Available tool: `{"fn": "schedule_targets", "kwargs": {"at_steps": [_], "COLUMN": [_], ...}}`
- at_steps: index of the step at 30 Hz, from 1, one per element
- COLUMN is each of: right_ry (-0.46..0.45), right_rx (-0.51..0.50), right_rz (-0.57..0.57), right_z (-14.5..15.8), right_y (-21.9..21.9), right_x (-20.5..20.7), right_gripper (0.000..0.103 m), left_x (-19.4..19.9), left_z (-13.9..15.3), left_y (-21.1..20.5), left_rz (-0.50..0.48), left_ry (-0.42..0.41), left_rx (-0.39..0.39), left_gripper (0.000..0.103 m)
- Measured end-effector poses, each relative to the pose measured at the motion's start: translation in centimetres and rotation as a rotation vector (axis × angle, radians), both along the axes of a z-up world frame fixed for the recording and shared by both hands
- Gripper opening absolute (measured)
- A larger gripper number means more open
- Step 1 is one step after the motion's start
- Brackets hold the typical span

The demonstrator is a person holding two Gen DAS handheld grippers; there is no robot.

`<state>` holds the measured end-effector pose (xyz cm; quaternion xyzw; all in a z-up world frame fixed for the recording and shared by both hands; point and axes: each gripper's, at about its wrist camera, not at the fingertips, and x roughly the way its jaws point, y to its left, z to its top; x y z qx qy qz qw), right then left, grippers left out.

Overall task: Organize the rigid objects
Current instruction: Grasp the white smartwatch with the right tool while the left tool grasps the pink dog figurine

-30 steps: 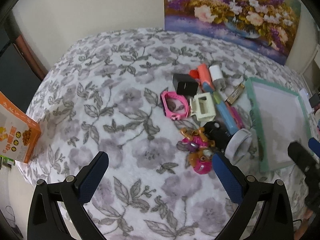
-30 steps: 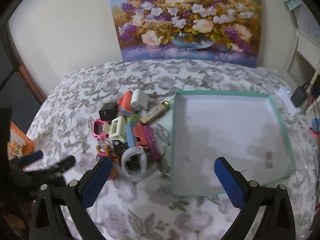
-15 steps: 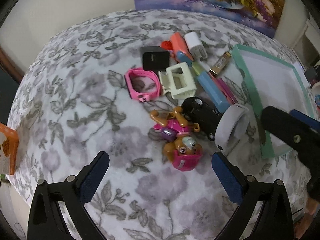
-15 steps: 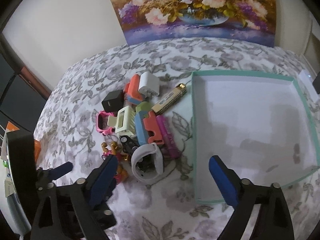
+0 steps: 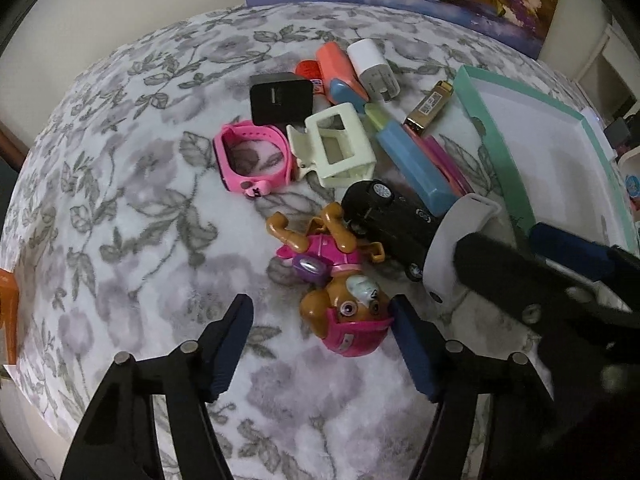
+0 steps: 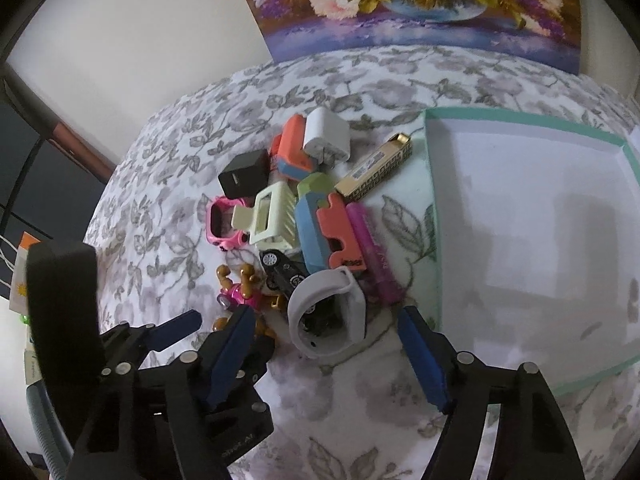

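A pile of small items lies on the floral cloth beside a teal-rimmed white tray (image 6: 434,216). A pink-helmeted puppy toy (image 5: 352,320) lies on its back, its head between the fingers of my left gripper (image 5: 324,344). The jaws are closing; the right pad is at the helmet and the left pad stands well off. A white wristband (image 6: 352,292) stands on edge just ahead of my right gripper (image 6: 326,354). Those jaws are closing too, with neither pad on the band. A black toy car (image 5: 396,216) lies between toy and band.
Farther back lie a pink watch band (image 5: 252,160), a cream claw clip (image 5: 336,148), a black charger cube (image 5: 280,98), a white charger (image 5: 372,66), a blue case (image 5: 416,168) and a gold bar (image 5: 430,106). A flower painting (image 6: 420,4) leans on the wall.
Both grippers have come down and closer to the pile, and their jaws have narrowed. The puppy toy's head now sits between the left fingers; the white band is near the right ones.
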<state>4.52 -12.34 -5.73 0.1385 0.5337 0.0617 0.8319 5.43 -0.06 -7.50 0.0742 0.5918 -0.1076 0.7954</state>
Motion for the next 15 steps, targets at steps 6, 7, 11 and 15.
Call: {"fn": "schedule_targets", "kwargs": {"at_steps": [6, 7, 11, 15], "right_ry": [0.016, 0.02, 0.037, 0.048], "right_rx": [0.003, 0.003, 0.007, 0.005], "right_rz": [0.003, 0.002, 0.003, 0.002], "right_z": [-0.8, -0.9, -1.5, -2.1], "right_y": [0.4, 0.4, 0.6, 0.6], "right_x": [0.3, 0.3, 0.6, 0.7], "right_gripper": [0.073, 0.072, 0.069, 0.064], "left_x": [0.1, 0.2, 0.5, 0.6], "left_z": [0.0, 0.0, -0.2, -0.2], "left_y": [0.3, 0.4, 0.7, 0.7], "left_rz": [-0.002, -0.001, 0.001, -0.002], "left_ry": [0.0, -0.001, -0.004, -0.01], "left_rx": [-0.033, -0.035, -0.047, -0.046], "left_gripper": [0.051, 0.05, 0.045, 0.046]}}
